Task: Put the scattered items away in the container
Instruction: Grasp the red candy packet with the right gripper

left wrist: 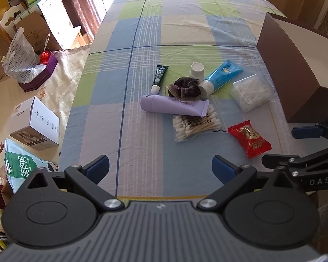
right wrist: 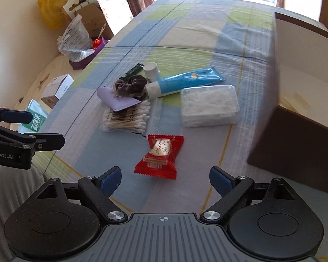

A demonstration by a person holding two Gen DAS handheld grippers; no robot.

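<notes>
Scattered on the checked tablecloth lie a red snack packet (right wrist: 158,156) (left wrist: 250,138), a bag of cotton swabs (right wrist: 129,119) (left wrist: 196,126), a lilac tube (left wrist: 175,106) (right wrist: 116,99), a dark scrunchie (left wrist: 184,89) (right wrist: 131,85), a blue tube (right wrist: 185,80) (left wrist: 222,76), a small white bottle (left wrist: 196,69) (right wrist: 150,68), a dark green tube (left wrist: 159,78) and a clear box of floss picks (right wrist: 210,106) (left wrist: 250,92). The brown open box (right wrist: 299,135) (left wrist: 295,65) stands at the right. My right gripper (right wrist: 165,180) is open just before the red packet. My left gripper (left wrist: 160,170) is open over bare cloth.
Left of the table, a cloth-covered surface holds a white carton (left wrist: 38,126), a green-and-white bag (left wrist: 17,166), a purple tray with a plastic bag (left wrist: 32,65) and cardboard boxes (left wrist: 37,30). Curtains and a bright window are behind the table's far edge.
</notes>
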